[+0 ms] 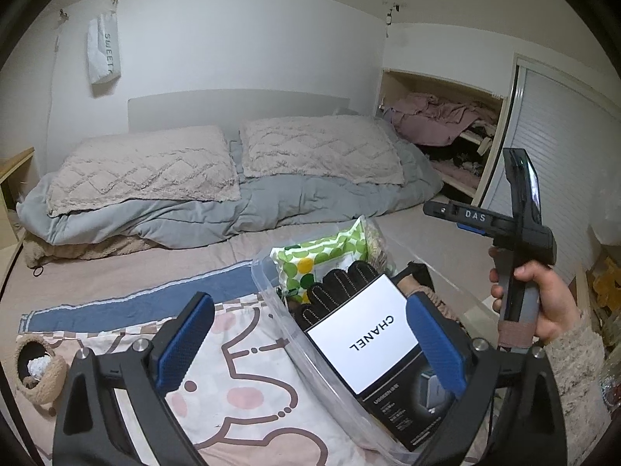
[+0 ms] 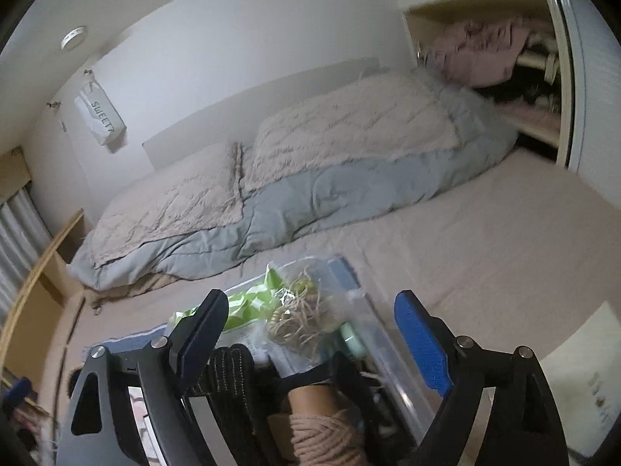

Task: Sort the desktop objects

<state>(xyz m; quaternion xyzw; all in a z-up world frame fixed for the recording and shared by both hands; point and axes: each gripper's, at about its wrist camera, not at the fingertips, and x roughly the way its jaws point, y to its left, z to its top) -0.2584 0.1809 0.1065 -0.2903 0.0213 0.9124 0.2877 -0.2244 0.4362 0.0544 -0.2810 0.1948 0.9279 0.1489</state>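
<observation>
"CHANEL" stands on the white card [image 1: 363, 339], "SWEET" on the wall-hung bag [image 1: 102, 49], "DAS" on the right gripper [image 1: 475, 216].

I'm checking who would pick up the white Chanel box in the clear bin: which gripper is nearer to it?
Left. The left gripper hangs open with the Chanel box between its fingers. The right gripper is raised above and to the right, apart from the box.
</observation>
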